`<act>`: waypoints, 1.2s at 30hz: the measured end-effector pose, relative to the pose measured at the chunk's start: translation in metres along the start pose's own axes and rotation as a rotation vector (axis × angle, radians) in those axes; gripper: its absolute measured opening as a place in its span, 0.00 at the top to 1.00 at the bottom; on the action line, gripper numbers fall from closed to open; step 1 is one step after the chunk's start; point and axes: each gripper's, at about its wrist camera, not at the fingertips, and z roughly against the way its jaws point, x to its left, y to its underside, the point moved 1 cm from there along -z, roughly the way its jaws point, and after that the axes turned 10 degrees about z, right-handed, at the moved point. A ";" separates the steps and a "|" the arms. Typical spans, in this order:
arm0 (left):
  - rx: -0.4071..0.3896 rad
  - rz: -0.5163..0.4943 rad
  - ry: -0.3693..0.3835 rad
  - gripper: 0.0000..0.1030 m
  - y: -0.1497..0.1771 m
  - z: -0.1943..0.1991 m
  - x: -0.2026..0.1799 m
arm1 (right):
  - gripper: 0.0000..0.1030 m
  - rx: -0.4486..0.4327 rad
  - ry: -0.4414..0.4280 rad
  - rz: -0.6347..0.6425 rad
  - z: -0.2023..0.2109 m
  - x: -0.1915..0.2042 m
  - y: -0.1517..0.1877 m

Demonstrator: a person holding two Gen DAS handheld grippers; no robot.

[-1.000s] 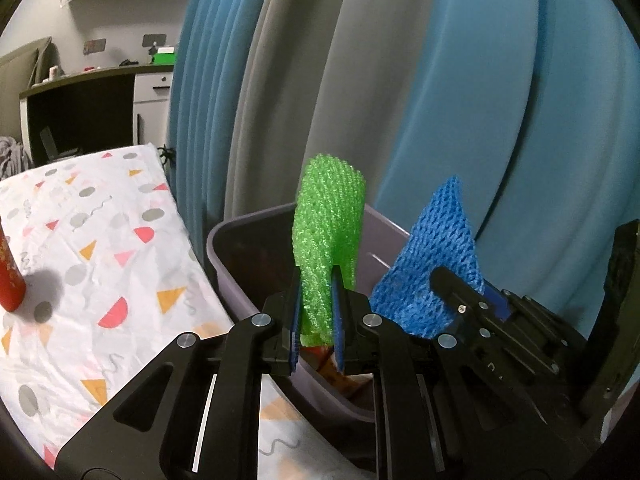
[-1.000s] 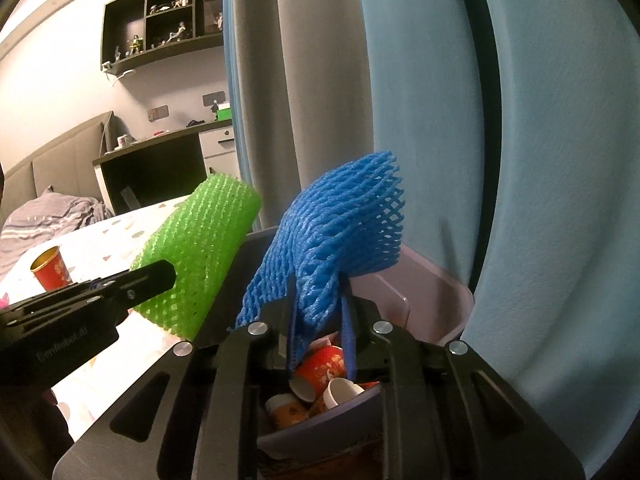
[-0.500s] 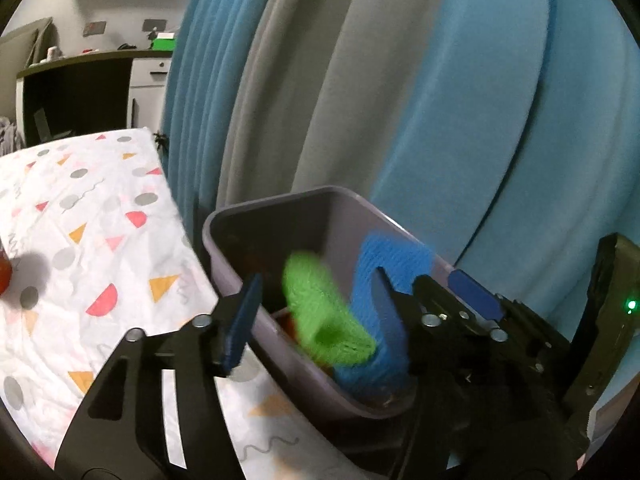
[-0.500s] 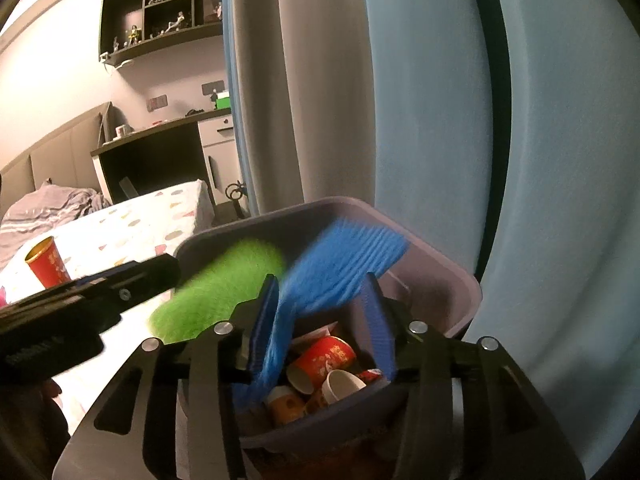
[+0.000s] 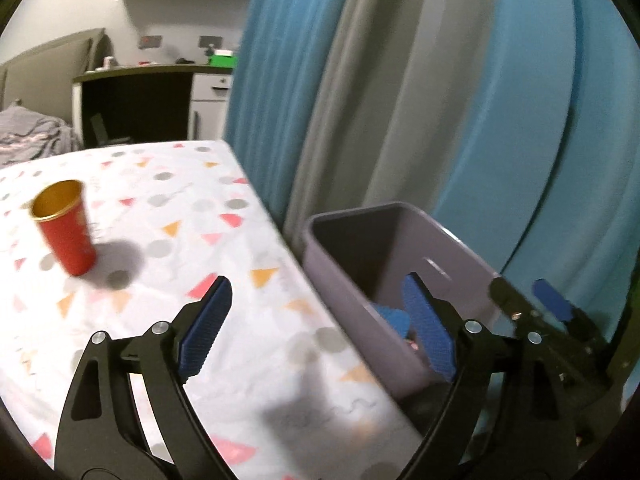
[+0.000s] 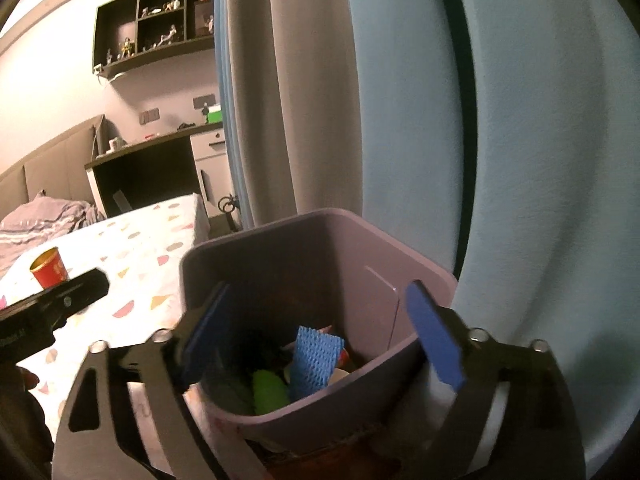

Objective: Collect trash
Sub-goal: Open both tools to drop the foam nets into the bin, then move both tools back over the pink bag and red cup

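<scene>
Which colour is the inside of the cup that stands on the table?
Golden; the cup is red outside. The left wrist view shows it best.

Both views are dim, lit by warm indoor light, with a pinkish cast in the right wrist view. Motion blur softens the curtains (image 5: 400,100) and the red cup (image 5: 64,228), which casts a soft shadow toward 3 o'clock. Fisheye distortion bends straight lines at every edge, and black vignetting fills the corners.

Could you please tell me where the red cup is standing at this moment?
The red cup stands upright on the patterned tablecloth, at the left of both wrist views, well apart from the grey bin beside the table's edge.
</scene>
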 end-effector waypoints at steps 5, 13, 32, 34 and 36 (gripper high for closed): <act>-0.042 0.019 -0.098 0.13 0.003 0.029 0.028 | 0.09 -0.012 -0.020 0.020 0.019 0.019 0.001; -0.121 0.067 -0.279 0.08 0.010 0.092 0.098 | 0.06 -0.064 -0.104 0.043 0.053 0.068 0.000; -0.245 0.233 -0.582 0.08 0.007 0.214 0.263 | 0.06 -0.086 -0.311 0.143 0.060 0.226 -0.011; -0.250 0.246 -0.597 0.08 0.006 0.218 0.273 | 0.06 -0.084 -0.325 0.156 0.055 0.240 -0.012; -0.253 0.257 -0.606 0.08 0.004 0.220 0.282 | 0.06 -0.083 -0.333 0.171 0.049 0.252 -0.014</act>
